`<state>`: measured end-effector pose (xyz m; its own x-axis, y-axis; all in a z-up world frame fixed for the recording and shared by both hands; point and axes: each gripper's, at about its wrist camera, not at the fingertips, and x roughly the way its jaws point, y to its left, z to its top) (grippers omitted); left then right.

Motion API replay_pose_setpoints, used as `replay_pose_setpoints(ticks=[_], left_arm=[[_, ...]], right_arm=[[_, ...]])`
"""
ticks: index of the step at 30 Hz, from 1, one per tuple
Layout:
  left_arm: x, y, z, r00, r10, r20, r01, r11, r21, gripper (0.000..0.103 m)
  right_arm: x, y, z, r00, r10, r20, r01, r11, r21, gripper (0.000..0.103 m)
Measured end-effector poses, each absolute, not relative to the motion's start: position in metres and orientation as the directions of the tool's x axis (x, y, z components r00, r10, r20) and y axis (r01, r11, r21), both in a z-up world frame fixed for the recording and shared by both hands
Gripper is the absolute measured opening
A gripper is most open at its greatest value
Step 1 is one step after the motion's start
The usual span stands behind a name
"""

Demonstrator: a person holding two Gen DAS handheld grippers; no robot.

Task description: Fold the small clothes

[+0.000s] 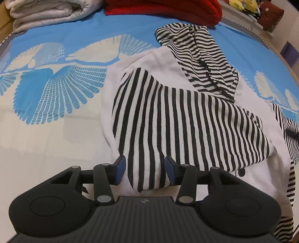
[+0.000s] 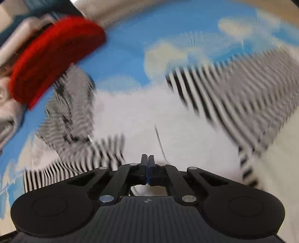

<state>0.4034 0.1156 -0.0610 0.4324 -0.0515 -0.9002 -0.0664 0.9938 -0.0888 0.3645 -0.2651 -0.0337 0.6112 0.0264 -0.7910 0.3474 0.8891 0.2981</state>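
A small white top (image 1: pixel 158 59) with black-and-white striped sleeves lies spread on the blue bed cover (image 1: pixel 56 37). One striped sleeve (image 1: pixel 168 121) is laid across the white body, and its cuff end lies between the blue pads of my left gripper (image 1: pixel 145 171). That gripper is open, with its pads standing beside the cloth and not pressing it. A second striped part (image 1: pixel 201 56) is bunched at the far side. The right wrist view is blurred. In it my right gripper (image 2: pixel 147 164) is shut just over the white cloth (image 2: pixel 140 115); whether cloth is pinched I cannot tell.
A red knitted blanket (image 1: pixel 168 9) and a folded grey quilt (image 1: pixel 46 13) lie at the head of the bed. Stuffed toys (image 1: pixel 241 4) sit on a shelf at the far right. More striped cloth (image 1: pixel 291 149) hangs at the right edge. The red blanket (image 2: pixel 56 56) shows upper left in the right wrist view.
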Motion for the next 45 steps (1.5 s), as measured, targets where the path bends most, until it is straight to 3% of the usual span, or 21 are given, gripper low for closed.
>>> replay_pose_setpoints(ticks=[2,6,11,12,14,15,19,24,36,40,45], left_arm=[[0.404,0.117,-0.065,0.424,-0.058,-0.904,-0.067,0.993,-0.095,0.051],[0.403,0.119,-0.069,0.418,-0.061,-0.906,-0.066,0.993,-0.098,0.051],[0.404,0.118,-0.068,0.422,-0.067,-0.904,-0.068,0.992,-0.106,0.051],[0.405,0.117,-0.068,0.422,-0.072,-0.904,-0.064,0.992,-0.108,0.051],[0.405,0.114,-0.069,0.413,-0.088,-0.906,-0.060,0.991,-0.124,0.051],[0.405,0.115,-0.071,0.404,-0.109,-0.908,-0.065,0.987,-0.147,0.051],[0.405,0.119,-0.083,0.364,-0.171,-0.916,-0.103,0.970,-0.222,0.051],[0.404,0.115,-0.094,0.322,-0.168,-0.932,-0.114,0.970,-0.215,0.051],[0.390,0.064,-0.022,0.576,-0.118,-0.809,0.022,0.991,-0.129,0.051],[0.384,0.055,-0.010,0.619,-0.131,-0.774,0.033,0.989,-0.141,0.060],[0.379,0.043,-0.002,0.642,-0.125,-0.756,0.064,0.992,-0.109,0.062]], right_arm=[[0.360,-0.262,-0.018,0.678,-0.014,-0.735,0.317,0.908,0.274,0.000],[0.366,-0.275,-0.033,0.602,-0.063,-0.796,0.396,0.889,0.229,0.000],[0.372,-0.269,-0.050,0.571,0.133,-0.810,0.307,0.880,0.362,0.010],[0.373,-0.269,-0.058,0.532,0.172,-0.829,0.317,0.868,0.383,0.017],[0.376,-0.269,-0.077,0.432,0.186,-0.883,0.372,0.855,0.362,0.018],[0.374,-0.271,-0.081,0.427,0.177,-0.887,0.384,0.853,0.355,0.012],[0.372,-0.268,-0.063,0.488,0.120,-0.864,0.344,0.884,0.317,0.016],[0.372,-0.284,-0.069,0.443,0.132,-0.887,0.401,0.856,0.327,0.016],[0.355,-0.294,-0.009,0.617,-0.007,-0.787,0.290,0.931,0.219,0.023],[0.349,-0.312,-0.002,0.627,-0.030,-0.779,0.319,0.921,0.221,0.023],[0.343,-0.345,0.000,0.617,-0.080,-0.783,0.368,0.908,0.198,0.023]])
